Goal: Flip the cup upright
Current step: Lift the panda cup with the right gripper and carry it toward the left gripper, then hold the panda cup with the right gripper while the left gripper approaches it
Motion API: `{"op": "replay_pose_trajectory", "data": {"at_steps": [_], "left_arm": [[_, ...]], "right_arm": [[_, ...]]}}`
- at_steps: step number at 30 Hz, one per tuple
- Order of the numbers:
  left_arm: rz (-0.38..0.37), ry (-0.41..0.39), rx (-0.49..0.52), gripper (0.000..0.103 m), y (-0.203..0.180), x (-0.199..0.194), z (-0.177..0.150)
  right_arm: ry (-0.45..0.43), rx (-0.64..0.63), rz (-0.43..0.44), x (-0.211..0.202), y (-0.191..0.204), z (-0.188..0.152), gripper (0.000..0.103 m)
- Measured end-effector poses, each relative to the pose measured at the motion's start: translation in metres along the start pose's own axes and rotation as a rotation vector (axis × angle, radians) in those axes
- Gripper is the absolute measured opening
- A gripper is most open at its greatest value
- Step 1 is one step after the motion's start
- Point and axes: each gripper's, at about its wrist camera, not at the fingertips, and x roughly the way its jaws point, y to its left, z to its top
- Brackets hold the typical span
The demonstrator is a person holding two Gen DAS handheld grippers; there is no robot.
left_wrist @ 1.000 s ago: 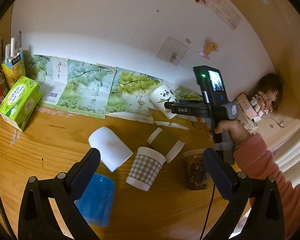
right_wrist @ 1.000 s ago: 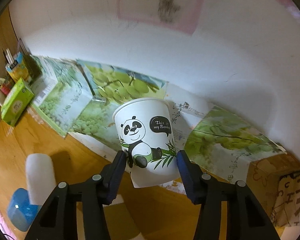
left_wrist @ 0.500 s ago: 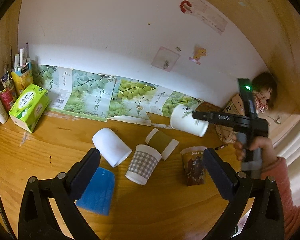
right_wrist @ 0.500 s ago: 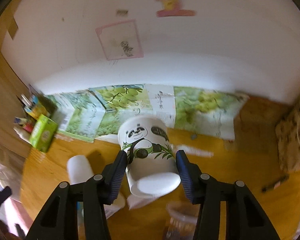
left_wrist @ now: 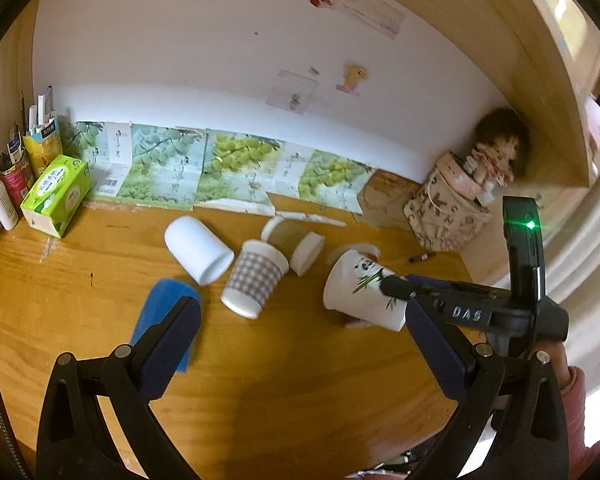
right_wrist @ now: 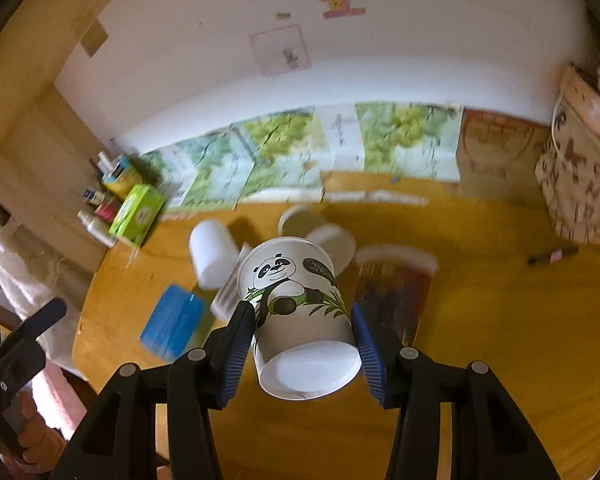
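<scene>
Clutter lines the far left of the tabletop (left_wrist: 80, 320): a green tissue box (left_wrist: 56, 196) by the wall, then a white cup (left_wrist: 198, 250) on its side, with a blue cup (left_wrist: 162, 312) lying nearer the left gripper (left_wrist: 300, 344), which hangs with jaws wide apart and nothing between them. Next comes a checked cup (left_wrist: 256, 280), mouth down, and a brown-sleeved cup (left_wrist: 294, 244) lying just behind it. Right of these, the right gripper (right_wrist: 304, 340) is clamped on the panda cup (right_wrist: 296, 300), one pad on each side of its wall. The cup is held off the wood, tilted, its long axis running away from the gripper with the flat base nearest the camera and the mouth pointing toward the wall. Bringing it upright looks to need the base swung down. A dark printed cup (right_wrist: 396, 284) stands just beside on the right; bare wood nearer the front edge seems the safer landing spot.
</scene>
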Motion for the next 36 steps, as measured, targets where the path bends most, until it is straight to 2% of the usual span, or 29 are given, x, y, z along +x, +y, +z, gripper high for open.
{"op": "replay_pose_trajectory", "data": {"at_steps": [8,17,20,30,36], "left_arm": [[0.02,0.067,0.004,0.102,-0.017,-0.013,-0.041],[0.085,0.104,-0.046,0.102,-0.01,-0.025,-0.078],[0.103,0.106,-0.061,0.102,-0.008,-0.026,-0.084],[0.132,0.138,-0.068,0.102,-0.008,-0.019,-0.093],[0.132,0.201,-0.074,0.102,-0.007,-0.002,-0.096]], "right_arm": [[0.056,0.035,0.001,0.002,0.009,-0.058,0.051],[0.129,0.06,-0.024,0.02,0.019,-0.109,0.051],[0.151,0.052,-0.051,0.025,0.024,-0.12,0.051],[0.186,0.017,-0.059,0.029,0.034,-0.138,0.051],[0.227,0.03,-0.043,0.039,0.035,-0.151,0.05]]}}
